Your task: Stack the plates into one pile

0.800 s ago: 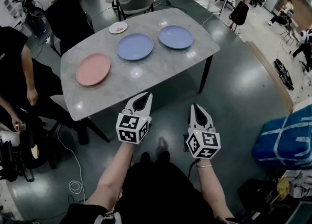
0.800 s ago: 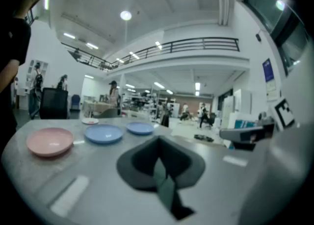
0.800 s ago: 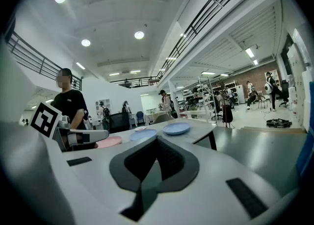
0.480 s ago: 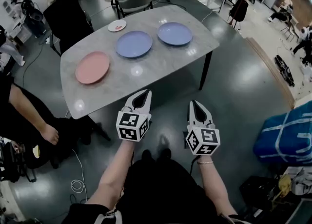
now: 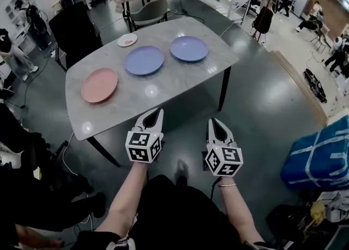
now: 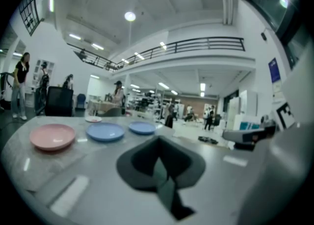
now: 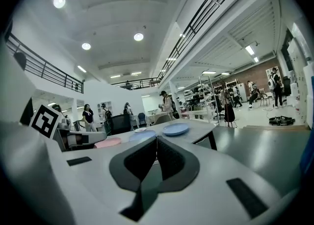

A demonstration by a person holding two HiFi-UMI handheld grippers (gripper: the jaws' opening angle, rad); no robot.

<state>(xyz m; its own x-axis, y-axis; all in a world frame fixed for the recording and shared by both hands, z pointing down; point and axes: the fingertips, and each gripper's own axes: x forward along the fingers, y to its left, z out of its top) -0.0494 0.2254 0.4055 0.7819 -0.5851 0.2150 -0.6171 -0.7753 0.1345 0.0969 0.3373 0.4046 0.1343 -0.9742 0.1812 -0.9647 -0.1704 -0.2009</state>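
A grey marble table point(image 5: 163, 88) carries a pink plate point(image 5: 99, 85) at the left, a blue plate point(image 5: 144, 60) in the middle, a second blue plate point(image 5: 189, 48) at the right and a small white plate point(image 5: 127, 40) at the back. Both grippers hang short of the table's near edge, over the floor. My left gripper point(image 5: 153, 114) is shut and empty. My right gripper point(image 5: 215, 123) is shut and empty too. The left gripper view shows the pink plate point(image 6: 52, 136) and both blue plates point(image 6: 105, 131) point(image 6: 142, 128) ahead. In the right gripper view the far blue plate point(image 7: 175, 129) lies ahead.
A black office chair point(image 5: 76, 25) stands at the table's far left and a grey chair point(image 5: 148, 10) behind it. A blue bag point(image 5: 316, 159) lies on the floor at the right. A person's legs point(image 5: 32, 211) are at the lower left. People stand in the background.
The table and plates have shifted slightly farther and left in the head view. The person at the left has moved away from the table edge. Both grippers stay shut, side by side.
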